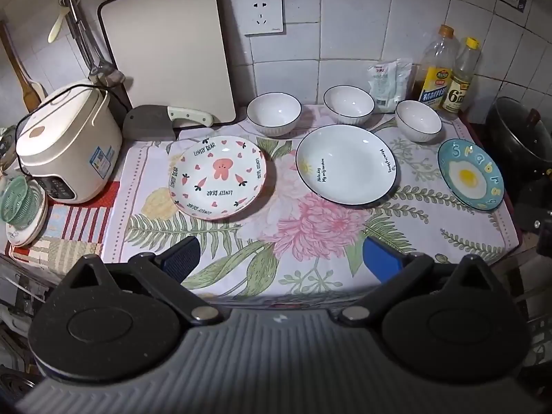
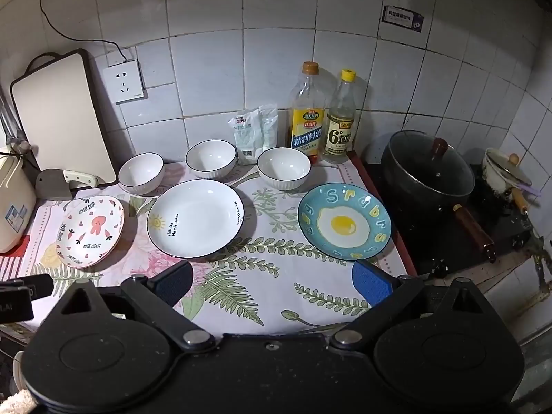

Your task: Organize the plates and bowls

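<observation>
1. Hard to make out: the small black lettering inside the white plate was too fine to read, and so was the dark sticker on the wall tiles. The rice cooker was cut off at the left edge of the right wrist view. The black wok sat under a glass lid, so its contents could not be told.
2. Containers: three white bowls stood upright and empty in a row near the wall. The two bottles behind them looked nearly empty; one held a little dark liquid at its base.
3. Counts: three bowls and three plates, all apart on the floral cloth. In front of the bowls lay the pink rabbit plate at left, the white plate in the middle, and the blue fried-egg plate at right beside the stove. All three plates were empty.
4. A cleaver lay at the foot of the cutting board, which leaned on the wall.
5. The left gripper hung over the cloth's near edge, jaws spread wide, nothing between them.
6. The right gripper likewise stood released and empty, its right pad just in front of the egg plate.
</observation>
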Demonstrator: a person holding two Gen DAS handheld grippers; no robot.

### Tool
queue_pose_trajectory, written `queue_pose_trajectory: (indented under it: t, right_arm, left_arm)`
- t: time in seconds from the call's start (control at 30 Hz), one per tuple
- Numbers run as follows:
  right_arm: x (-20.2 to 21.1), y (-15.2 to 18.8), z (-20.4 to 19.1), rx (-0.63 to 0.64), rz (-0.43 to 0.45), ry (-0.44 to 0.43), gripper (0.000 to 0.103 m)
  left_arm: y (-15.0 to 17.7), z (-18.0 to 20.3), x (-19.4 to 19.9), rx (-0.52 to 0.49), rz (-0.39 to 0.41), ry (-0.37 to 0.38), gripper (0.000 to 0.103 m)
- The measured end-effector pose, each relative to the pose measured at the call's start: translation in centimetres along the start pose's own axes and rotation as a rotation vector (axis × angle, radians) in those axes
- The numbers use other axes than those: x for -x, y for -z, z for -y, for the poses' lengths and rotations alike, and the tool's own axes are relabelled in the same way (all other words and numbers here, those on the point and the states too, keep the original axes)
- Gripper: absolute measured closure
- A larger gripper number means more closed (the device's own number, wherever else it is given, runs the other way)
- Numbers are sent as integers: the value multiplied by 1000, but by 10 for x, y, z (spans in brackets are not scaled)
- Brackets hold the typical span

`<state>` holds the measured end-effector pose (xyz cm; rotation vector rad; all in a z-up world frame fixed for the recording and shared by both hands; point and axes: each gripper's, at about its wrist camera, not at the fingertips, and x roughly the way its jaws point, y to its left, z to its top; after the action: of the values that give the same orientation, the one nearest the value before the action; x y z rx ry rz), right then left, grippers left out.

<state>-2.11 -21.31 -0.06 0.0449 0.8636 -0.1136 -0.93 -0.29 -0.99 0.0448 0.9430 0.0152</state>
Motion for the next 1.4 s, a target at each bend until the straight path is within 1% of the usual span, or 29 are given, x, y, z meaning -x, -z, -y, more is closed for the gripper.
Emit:
queue_pose_trajectory:
  t: [0.23, 0.37, 0.43, 0.53, 0.63, 0.7, 0.77, 0.87, 1.03, 1.4]
  right_arm:
    - [-1, 0, -4, 16, 6, 7, 3]
    - [-3, 2, -4, 18, 0, 13, 3]
    - [-3, 2, -4, 24, -4, 23, 3]
    - [-3, 3, -4, 28, -7, 23, 3]
    - [-4, 3, -3, 30, -8, 22, 3]
    - [-4, 4, -3, 33, -9, 21, 3]
    - [-5, 4, -3, 31, -12, 21, 3]
    - [-7, 4, -2, 26, -16, 13, 3]
    - [-7, 5, -3, 34, -16, 6, 3]
    - [-9, 5, -6, 39, -19, 16, 3]
  left_arm:
    - [2, 3, 0, -14, 36, -11, 1]
    - [2, -1, 2, 29, 60, 20, 0]
    - [2, -2, 5, 38, 82, 19, 0]
    - [-1, -2, 8, 37, 93, 18, 0]
    - [-3, -1, 8, 35, 76, 50, 0]
    - [-3, -3, 6, 61, 53, 93, 0]
    - [-2, -2, 4, 72, 35, 111, 0]
    - [0, -1, 2, 57, 29, 90, 0]
    - [-1, -4, 0, 71, 12, 98, 0]
    - [1, -7, -6, 61, -17, 61, 1]
